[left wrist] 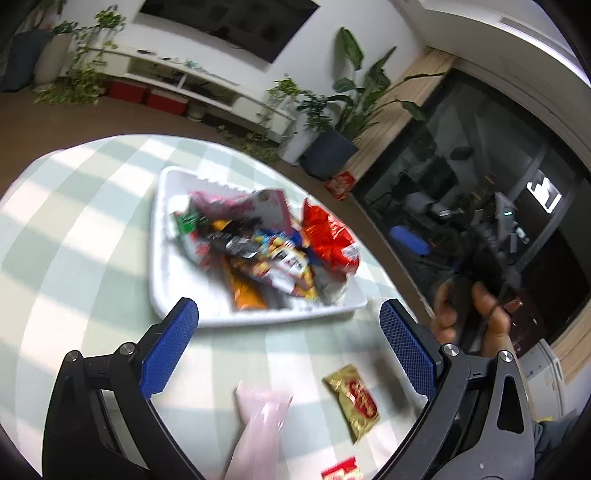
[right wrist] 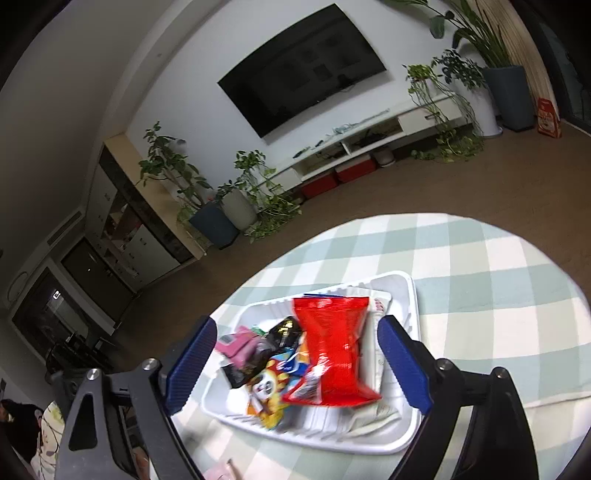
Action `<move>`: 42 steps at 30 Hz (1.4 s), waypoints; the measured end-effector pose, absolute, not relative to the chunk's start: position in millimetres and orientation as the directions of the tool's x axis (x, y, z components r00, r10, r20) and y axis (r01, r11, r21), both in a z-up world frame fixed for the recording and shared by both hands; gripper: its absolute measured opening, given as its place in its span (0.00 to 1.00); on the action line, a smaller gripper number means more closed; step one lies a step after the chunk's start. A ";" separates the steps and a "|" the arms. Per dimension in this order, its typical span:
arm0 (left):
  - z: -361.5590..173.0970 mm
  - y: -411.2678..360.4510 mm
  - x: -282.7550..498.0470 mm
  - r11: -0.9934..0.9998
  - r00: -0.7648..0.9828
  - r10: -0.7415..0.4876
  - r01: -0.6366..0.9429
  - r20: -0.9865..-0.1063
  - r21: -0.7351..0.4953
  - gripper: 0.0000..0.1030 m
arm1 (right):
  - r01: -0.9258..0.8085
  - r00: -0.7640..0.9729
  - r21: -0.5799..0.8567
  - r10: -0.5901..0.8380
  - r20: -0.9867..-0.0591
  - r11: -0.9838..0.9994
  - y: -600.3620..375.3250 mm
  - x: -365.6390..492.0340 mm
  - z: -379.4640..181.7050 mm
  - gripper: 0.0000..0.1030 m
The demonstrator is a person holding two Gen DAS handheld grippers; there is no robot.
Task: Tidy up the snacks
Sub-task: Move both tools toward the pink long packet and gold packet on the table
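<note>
Fingers (right wrist: 402, 365) spread wide above white tray (right wrist: 413, 295) edges.

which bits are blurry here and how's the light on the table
Left wrist view: snacks in the tray and the pink packet are motion-smeared, the gold packet sharper; bright light bands cross the tablecloth. Right wrist view: red bag slightly smeared, even light, fisheye bending the room.

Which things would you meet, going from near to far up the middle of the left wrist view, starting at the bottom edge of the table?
Red-and-white packet → gold snack packet → white tray of snacks → potted plants on the floor → TV cabinet → wall-mounted television.
</note>
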State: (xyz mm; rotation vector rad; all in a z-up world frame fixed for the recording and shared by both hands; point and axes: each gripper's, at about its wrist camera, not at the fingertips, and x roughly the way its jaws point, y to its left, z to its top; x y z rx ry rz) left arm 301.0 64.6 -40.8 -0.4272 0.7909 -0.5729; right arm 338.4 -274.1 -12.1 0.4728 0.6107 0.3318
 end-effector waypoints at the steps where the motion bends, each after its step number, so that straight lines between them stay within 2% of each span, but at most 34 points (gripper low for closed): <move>1: -41.0 66.6 294.8 0.791 0.580 -0.595 0.301 -0.556 -0.533 0.97 | -0.161 0.773 0.504 0.426 -0.469 0.848 -273.3 333.0 -7.1 0.92; 5: -46.0 70.4 272.2 0.846 0.593 -0.524 0.277 -0.611 -0.455 0.97 | -0.159 0.765 0.432 0.388 -0.515 0.888 -262.8 305.1 9.2 0.94; 8: -53.0 53.8 257.8 0.927 0.604 -0.375 0.256 -0.703 -0.275 0.97 | -0.149 0.764 0.384 0.352 -0.540 0.911 -255.0 280.9 9.1 0.94; 13: -52.3 34.9 239.3 0.950 0.609 -0.291 0.272 -0.738 -0.150 0.97 | -0.102 0.702 0.297 0.280 -0.654 0.950 -235.6 236.2 -19.9 0.91; 17: -53.7 25.3 234.9 0.958 0.592 -0.233 0.275 -0.772 -0.078 0.97 | -0.070 0.631 0.236 0.226 -0.742 0.969 -222.2 219.4 -50.8 0.84; 22: -57.0 20.5 228.7 0.950 0.582 -0.214 0.312 -0.785 -0.027 0.97 | -0.087 0.613 0.210 0.218 -0.759 0.974 -210.2 215.9 -54.0 0.84; 27: -69.8 12.0 229.8 0.936 0.555 -0.198 0.352 -0.808 0.012 0.96 | -0.064 0.551 0.152 0.161 -0.819 0.986 -199.8 221.5 -65.3 0.84; 29: -74.7 10.9 231.0 0.934 0.547 -0.193 0.357 -0.815 0.018 0.84 | -0.059 0.529 0.134 0.145 -0.836 0.989 -198.0 223.4 -72.0 0.84; 36: -85.4 9.5 236.7 0.932 0.521 -0.184 0.363 -0.834 0.021 0.82 | -0.065 0.496 0.086 0.107 -0.862 0.994 -189.5 224.7 -83.9 0.84; 37: -86.3 9.2 237.0 0.930 0.518 -0.187 0.368 -0.835 0.020 0.78 | -0.064 0.494 0.080 0.101 -0.864 0.995 -189.3 224.6 -85.0 0.84; 38: -86.9 9.1 236.8 0.928 0.513 -0.193 0.372 -0.837 0.015 0.70 | -0.063 0.490 0.074 0.096 -0.866 0.995 -189.4 224.3 -86.5 0.83; 42: -94.1 8.1 239.4 0.924 0.487 -0.198 0.382 -0.850 0.003 0.61 | -0.058 0.478 0.069 0.089 -0.874 0.996 -190.4 225.4 -90.2 0.81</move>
